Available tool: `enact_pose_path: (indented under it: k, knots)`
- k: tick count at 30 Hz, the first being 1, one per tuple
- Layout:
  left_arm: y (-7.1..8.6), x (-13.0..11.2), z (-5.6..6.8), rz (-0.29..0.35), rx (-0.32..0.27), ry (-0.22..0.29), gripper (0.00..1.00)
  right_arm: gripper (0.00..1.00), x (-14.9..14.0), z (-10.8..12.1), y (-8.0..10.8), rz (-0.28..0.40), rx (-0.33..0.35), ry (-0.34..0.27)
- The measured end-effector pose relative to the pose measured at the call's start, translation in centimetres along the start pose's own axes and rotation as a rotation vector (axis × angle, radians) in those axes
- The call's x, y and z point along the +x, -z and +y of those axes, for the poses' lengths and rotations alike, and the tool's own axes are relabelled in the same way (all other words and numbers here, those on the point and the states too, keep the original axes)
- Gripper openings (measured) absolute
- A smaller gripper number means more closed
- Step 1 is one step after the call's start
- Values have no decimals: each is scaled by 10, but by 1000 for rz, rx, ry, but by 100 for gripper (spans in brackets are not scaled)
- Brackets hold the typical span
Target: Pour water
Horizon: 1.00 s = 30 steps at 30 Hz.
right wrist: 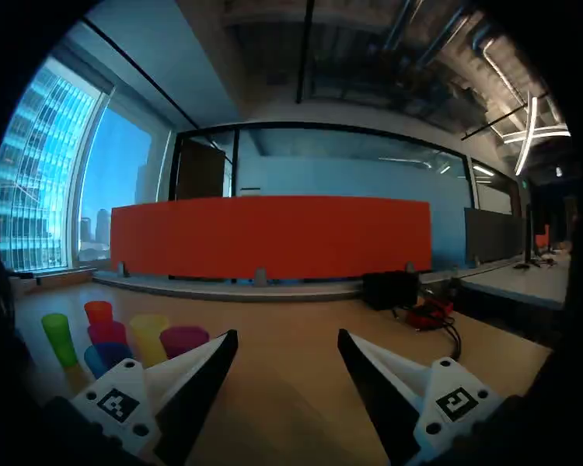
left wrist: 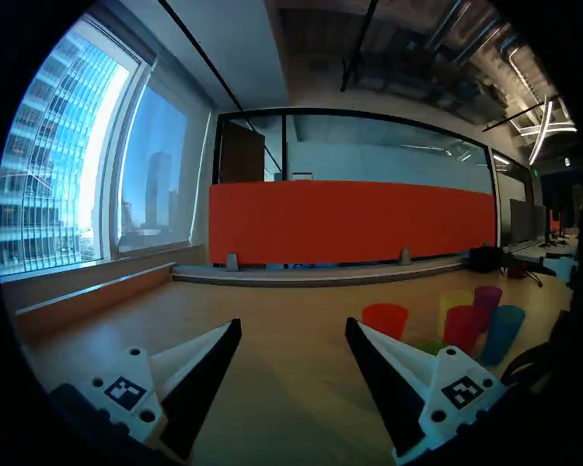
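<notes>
I am holding my left gripper (left wrist: 293, 353) and right gripper (right wrist: 285, 359) wide open and empty, the plastic cups (left wrist: 461, 326), likely light, thin-walled and slippery, standing just right of my left jaws, probably best gripped mid-wall.

White hand-held gripper (left wrist: 292, 321), black pads (left wrist: 211, 380), square markers (left wrist: 126, 392)

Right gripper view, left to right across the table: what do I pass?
Green cup → yellow cup → purple cup → black box → red cable bundle.
</notes>
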<state>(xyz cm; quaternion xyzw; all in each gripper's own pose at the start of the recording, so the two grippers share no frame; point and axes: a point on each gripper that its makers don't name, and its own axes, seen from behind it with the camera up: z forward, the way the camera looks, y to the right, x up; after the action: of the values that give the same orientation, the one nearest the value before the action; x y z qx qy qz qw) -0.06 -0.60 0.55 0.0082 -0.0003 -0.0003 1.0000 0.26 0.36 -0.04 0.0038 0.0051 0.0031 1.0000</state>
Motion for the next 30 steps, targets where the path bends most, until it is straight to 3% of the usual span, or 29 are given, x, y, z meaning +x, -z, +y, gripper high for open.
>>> enact_pose_path:
  k: [30]
  knots:
    - [0, 0, 0, 0, 0, 0, 100, 100, -3, -2, -2, -12, -1, 6]
